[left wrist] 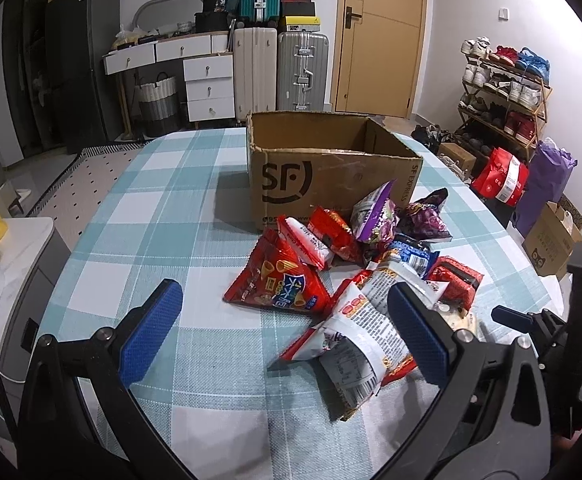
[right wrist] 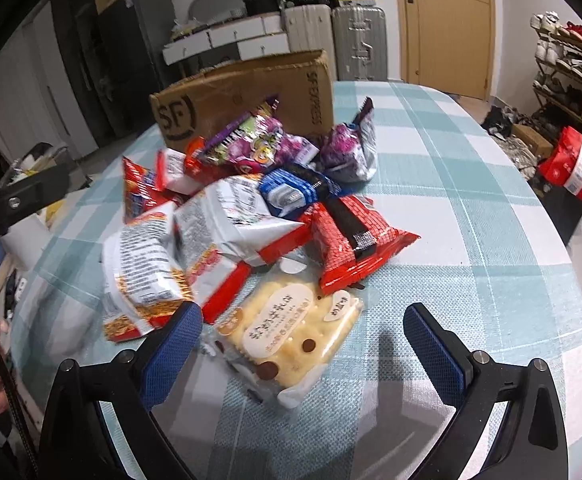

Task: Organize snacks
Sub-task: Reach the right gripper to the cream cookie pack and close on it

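On checked woven tablecloth (left wrist: 163,208) | crinkly foil snack packets (left wrist: 355,256) beside corrugated cardboard box (left wrist: 331,176) | both jaws wide

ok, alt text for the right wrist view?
Open right gripper hovers over a clear-wrapped yellow cake at the near edge of a snack pile on a teal-checked tablecloth. Behind the pile stands a cardboard box marked SF.

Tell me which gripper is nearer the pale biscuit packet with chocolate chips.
Right. The right gripper has its open jaws on either side of the biscuit packet. The left gripper hangs open off to the packet's left, over the pile's near edge.
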Motion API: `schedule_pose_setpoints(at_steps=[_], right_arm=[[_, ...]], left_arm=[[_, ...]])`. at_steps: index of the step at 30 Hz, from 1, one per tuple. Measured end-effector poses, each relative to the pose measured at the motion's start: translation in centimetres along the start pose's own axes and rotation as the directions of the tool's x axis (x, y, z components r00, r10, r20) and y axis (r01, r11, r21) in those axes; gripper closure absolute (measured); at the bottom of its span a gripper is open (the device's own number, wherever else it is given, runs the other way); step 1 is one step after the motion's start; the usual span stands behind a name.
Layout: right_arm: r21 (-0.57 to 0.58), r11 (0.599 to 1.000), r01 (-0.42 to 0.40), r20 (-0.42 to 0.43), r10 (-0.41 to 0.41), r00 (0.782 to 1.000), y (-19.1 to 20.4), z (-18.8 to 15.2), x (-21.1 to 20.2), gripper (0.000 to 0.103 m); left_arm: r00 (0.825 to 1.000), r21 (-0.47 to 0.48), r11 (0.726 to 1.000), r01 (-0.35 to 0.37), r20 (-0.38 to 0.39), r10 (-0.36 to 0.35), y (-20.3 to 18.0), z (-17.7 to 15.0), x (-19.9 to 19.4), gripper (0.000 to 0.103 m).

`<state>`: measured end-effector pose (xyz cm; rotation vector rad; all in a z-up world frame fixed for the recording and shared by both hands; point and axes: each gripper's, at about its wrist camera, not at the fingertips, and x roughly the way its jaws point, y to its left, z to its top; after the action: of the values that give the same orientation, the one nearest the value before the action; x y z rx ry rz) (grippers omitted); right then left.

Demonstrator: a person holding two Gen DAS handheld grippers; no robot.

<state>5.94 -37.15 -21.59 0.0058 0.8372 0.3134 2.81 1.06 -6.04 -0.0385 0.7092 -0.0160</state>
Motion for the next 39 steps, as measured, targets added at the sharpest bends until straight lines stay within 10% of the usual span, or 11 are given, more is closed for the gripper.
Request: schedule_pose_setpoints(at_steps=[39], right_arm=[[0.047, 0.995, -0.090, -0.010, 0.091, 0.996, -1.2, -1.0, -0.1, 0.058]], left_arm=[[0.998, -0.032, 0.999, -0.021, -0.052, 0.019, 2.0, -1.0, 1.0, 0.001]])
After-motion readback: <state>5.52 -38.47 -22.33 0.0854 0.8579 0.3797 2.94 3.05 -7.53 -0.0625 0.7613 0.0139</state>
